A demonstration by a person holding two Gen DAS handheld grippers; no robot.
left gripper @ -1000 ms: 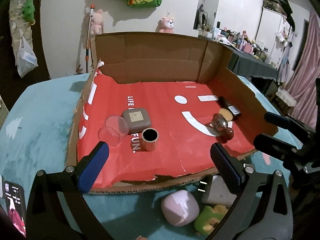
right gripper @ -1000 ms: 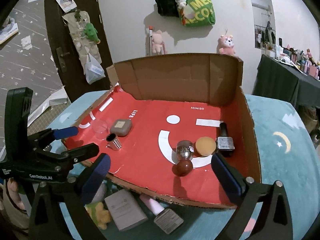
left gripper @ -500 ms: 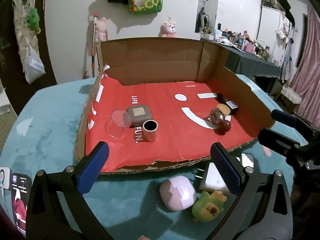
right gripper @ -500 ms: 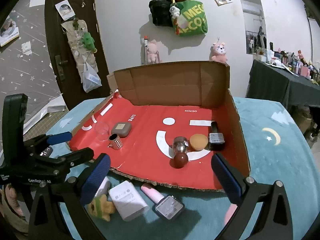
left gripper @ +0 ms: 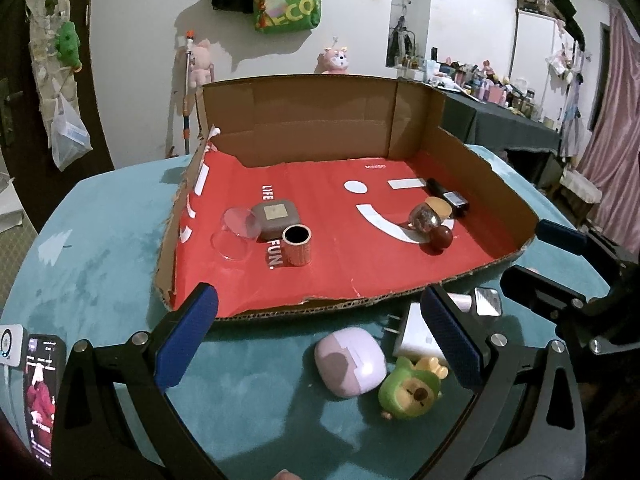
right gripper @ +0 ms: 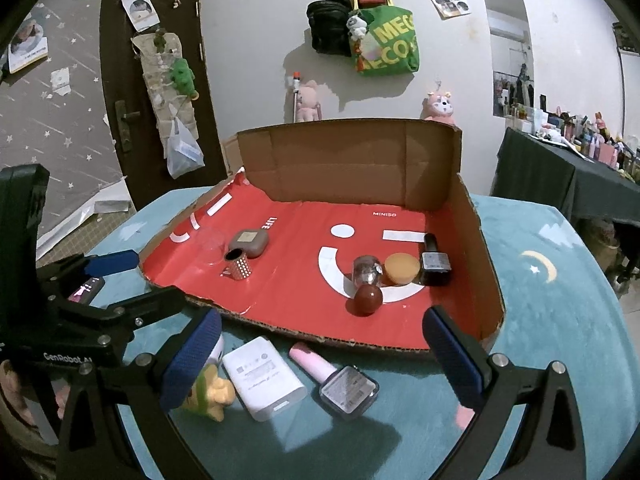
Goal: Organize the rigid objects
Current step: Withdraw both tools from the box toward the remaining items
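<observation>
Both the left gripper (left gripper: 316,336) and the right gripper (right gripper: 322,354) hover with jaws wide open and empty. On the tabletop's near edge, just outside the cardboard tray (right gripper: 478,248), lies the pink nail polish bottle (right gripper: 334,378), on its side beside the white charger (right gripper: 264,378). It looks rigid, light, glassy and probably slick. Its long axis runs from the cap nearest the tray to the square base nearest the camera; gripping across the base seems safest.

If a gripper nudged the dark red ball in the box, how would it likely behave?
The red ball looks round and glossy, so it would probably roll and may slip from fingers. It rests against the glass bottle, which might block it that way. It looks rigid.
</observation>
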